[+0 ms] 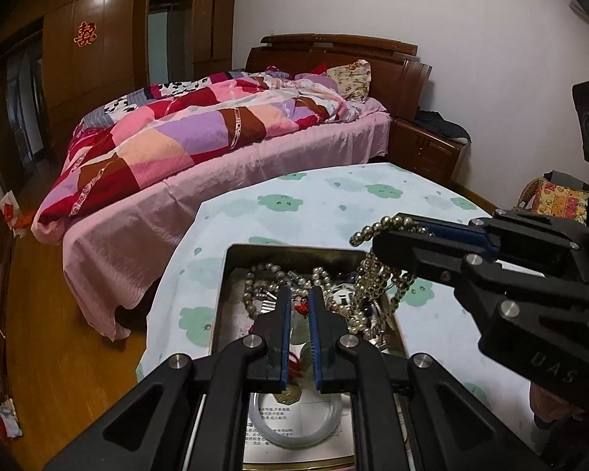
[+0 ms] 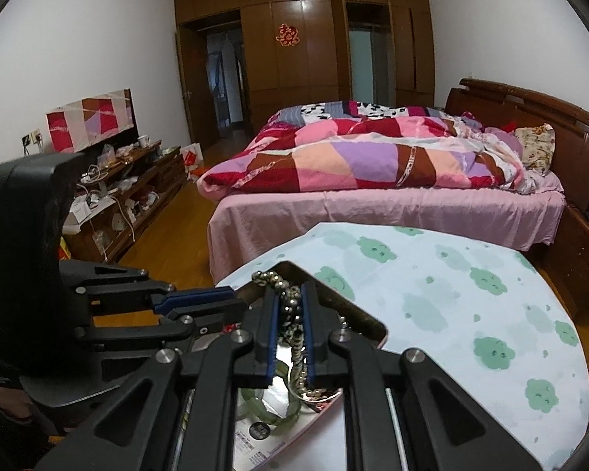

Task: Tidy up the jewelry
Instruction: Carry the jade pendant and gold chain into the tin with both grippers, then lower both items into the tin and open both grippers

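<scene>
An open metal tin (image 1: 294, 248) on the table holds a tangle of bead strings, chains and a watch. A pale jade bangle (image 1: 294, 424) lies at its near end on a printed sheet. My right gripper (image 1: 385, 235) is shut on a string of gold-coloured beads (image 1: 367, 274), which hangs from the pads down into the tin. In the right wrist view the beads (image 2: 288, 302) run up between the right gripper's (image 2: 290, 288) blue pads. My left gripper (image 1: 299, 290) hovers over the tin, shut to a narrow slit. A red knotted cord (image 1: 301, 309) shows through the slit; whether the cord is gripped is unclear.
The tin sits near the left edge of a round table (image 1: 373, 196) covered by a white cloth with green clouds. A bed (image 1: 216, 145) with a patchwork quilt stands beyond, a wooden nightstand (image 1: 424, 149) at the right. A cluttered low shelf (image 2: 117, 196) lines the left wall.
</scene>
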{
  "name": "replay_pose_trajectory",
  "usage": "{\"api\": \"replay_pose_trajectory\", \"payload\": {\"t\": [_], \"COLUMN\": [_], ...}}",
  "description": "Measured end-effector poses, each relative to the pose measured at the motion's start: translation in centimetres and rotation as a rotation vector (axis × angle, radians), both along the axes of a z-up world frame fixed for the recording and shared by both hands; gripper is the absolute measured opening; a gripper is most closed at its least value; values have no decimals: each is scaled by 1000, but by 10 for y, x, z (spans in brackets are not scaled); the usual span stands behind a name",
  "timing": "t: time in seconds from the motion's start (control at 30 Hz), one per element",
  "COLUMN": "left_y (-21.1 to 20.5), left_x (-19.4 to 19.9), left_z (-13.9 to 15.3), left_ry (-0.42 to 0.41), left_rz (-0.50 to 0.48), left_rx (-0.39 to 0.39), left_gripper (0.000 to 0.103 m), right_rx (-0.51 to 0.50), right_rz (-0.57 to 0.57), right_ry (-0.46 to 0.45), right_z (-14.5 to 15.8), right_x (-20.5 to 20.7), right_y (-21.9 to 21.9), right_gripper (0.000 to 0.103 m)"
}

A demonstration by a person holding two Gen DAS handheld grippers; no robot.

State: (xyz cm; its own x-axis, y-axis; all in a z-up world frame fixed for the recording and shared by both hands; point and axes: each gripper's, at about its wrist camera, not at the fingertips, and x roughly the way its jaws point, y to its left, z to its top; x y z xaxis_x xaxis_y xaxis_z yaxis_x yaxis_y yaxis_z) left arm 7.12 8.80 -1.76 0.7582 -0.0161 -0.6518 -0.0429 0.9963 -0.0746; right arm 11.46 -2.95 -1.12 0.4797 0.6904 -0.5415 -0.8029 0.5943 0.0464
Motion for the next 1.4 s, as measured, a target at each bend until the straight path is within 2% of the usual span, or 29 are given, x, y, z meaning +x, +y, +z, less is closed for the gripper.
{"api": "replay_pose_trajectory", "payload": {"t": [0.8,1.4], "left_y": [7,5], "left_x": [12,20], "left_z": [-36,-36], "left_ry": [91,92], "left_rz": [12,8], "left_rx": [-22,9], "left_gripper": [8,8], "right_rx": [-66,-118], "right_rz": [-22,-32], "right_ry": [70,91], "right_z": [-33,-55], "right_x": [15,22], "right_y": [8,14], "right_gripper": [13,13]}}
